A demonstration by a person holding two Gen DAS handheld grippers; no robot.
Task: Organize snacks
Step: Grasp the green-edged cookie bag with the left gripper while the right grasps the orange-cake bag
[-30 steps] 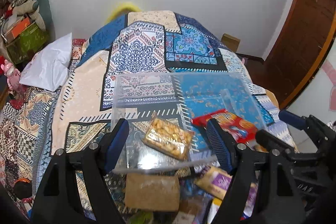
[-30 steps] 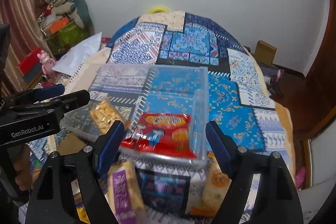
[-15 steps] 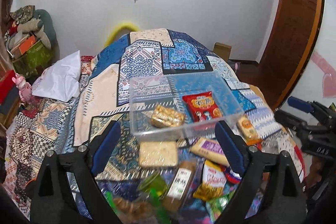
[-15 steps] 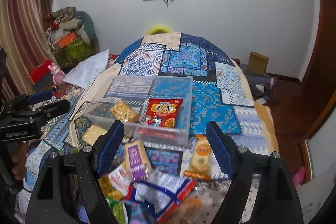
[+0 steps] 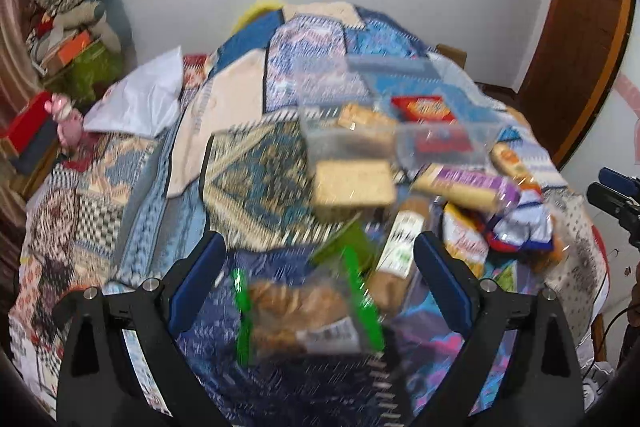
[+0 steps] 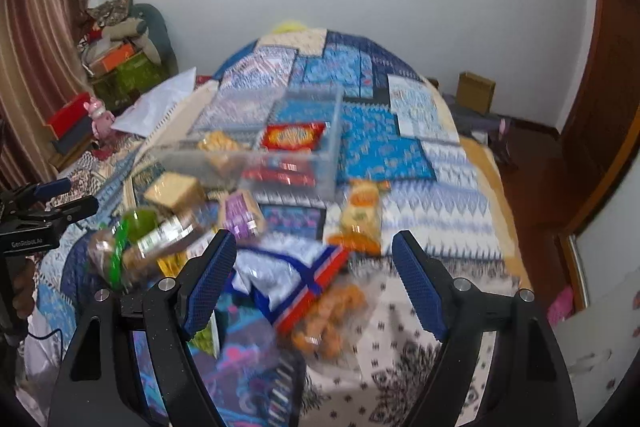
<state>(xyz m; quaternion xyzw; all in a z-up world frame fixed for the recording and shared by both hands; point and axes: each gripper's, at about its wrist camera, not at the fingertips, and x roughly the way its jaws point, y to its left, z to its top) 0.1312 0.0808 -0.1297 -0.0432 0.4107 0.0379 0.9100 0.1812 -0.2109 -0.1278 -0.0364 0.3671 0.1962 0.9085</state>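
With two packets already in the clear bin, my left hand-held gripper is opening empty above the green-trimmed bag, and my right hand-held gripper gapes empty; next I must close on one loose packet.

Clear glossy plastic rectangular bin mid-frame; shiny foil/plastic snack packets lower centre; matt patchwork cloth bedcover; ribbed blue gripper pads w/ black plastic arms.

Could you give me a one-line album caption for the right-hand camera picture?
Open right gripper above loose snack packets on a patchwork bedspread, clear plastic box beyond holding two.
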